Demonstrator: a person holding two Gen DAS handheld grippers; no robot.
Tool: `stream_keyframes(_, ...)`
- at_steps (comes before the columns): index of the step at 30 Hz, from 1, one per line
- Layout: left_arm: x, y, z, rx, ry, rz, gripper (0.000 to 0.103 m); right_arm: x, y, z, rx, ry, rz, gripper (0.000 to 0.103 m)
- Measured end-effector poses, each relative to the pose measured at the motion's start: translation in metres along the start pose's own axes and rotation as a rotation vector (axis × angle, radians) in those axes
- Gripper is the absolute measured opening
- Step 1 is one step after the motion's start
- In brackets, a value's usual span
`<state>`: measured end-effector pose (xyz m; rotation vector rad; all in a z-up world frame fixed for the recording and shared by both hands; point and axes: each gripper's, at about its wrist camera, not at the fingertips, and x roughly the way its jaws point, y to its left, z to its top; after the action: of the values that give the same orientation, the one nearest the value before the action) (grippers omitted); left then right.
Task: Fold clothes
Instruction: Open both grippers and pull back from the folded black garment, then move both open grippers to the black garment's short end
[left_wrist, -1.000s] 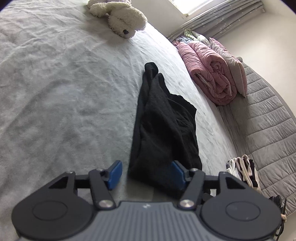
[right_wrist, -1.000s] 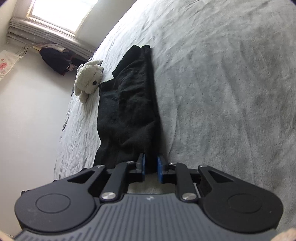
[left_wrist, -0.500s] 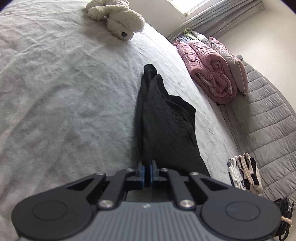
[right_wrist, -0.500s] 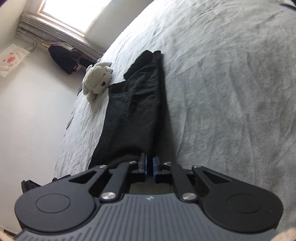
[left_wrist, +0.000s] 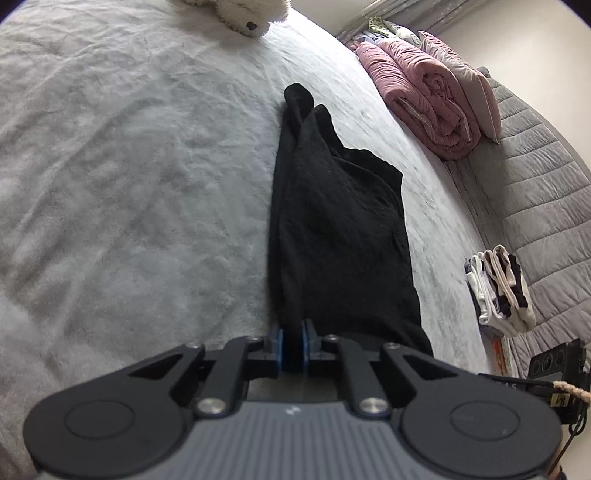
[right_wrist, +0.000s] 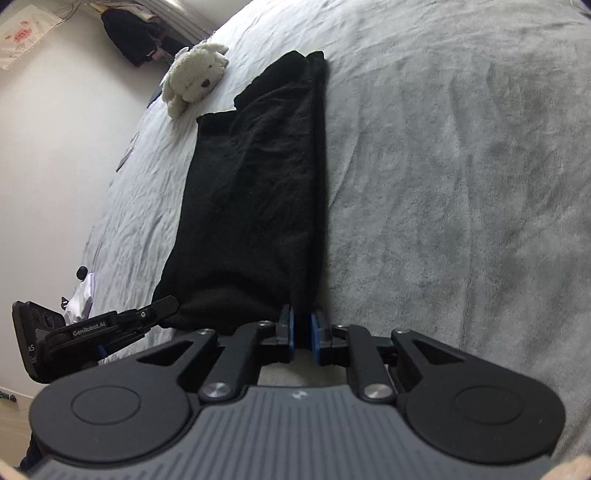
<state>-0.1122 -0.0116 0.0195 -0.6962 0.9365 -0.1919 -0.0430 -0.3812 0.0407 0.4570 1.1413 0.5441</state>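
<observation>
Black garment (left_wrist: 332, 221) lies lengthwise on the grey bed (left_wrist: 129, 184), folded into a long narrow strip, its near hem at the bed's near edge. Left tool (left_wrist: 291, 345) pinches the hem's left corner, blue pads nearly together with cloth between them; its jaws snapped closed within the last second, then eased slightly. Right tool (right_wrist: 302, 330) grips the hem's right corner (right_wrist: 258, 184), pads narrow with fabric between, jaws just loosened a little. The hem itself is hidden behind both tool bodies. Left tool also shows side-on in the right wrist view (right_wrist: 110, 325), fingertips buried in cloth.

White plush toy (right_wrist: 195, 81) sits near the bed's far edge, cut off at the top in the left view. Rolled pink quilt (left_wrist: 424, 103) lies along the bed's right edge, beside a grey quilted cover (left_wrist: 535, 192). Small stack of folded clothes (left_wrist: 498, 291) sits at the right edge, details hard to make out. Dark items by the far wall (right_wrist: 129, 33) are unclear.
</observation>
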Motion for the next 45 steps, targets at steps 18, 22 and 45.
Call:
stream_keyframes(18,0.027,-0.066,0.048,0.359,0.014,-0.048,0.035,0.019,0.052,0.034,-0.456,0.035,-0.046,0.019)
stream_keyframes(22,0.035,-0.053,0.019,0.396,0.081,-0.082,0.034,0.024,0.035,0.019,-0.472,0.048,-0.118,0.006)
stream_keyframes(45,0.02,-0.062,-0.01,0.684,-0.028,-0.044,0.045,0.037,0.066,-0.01,-0.704,-0.017,-0.089,0.015)
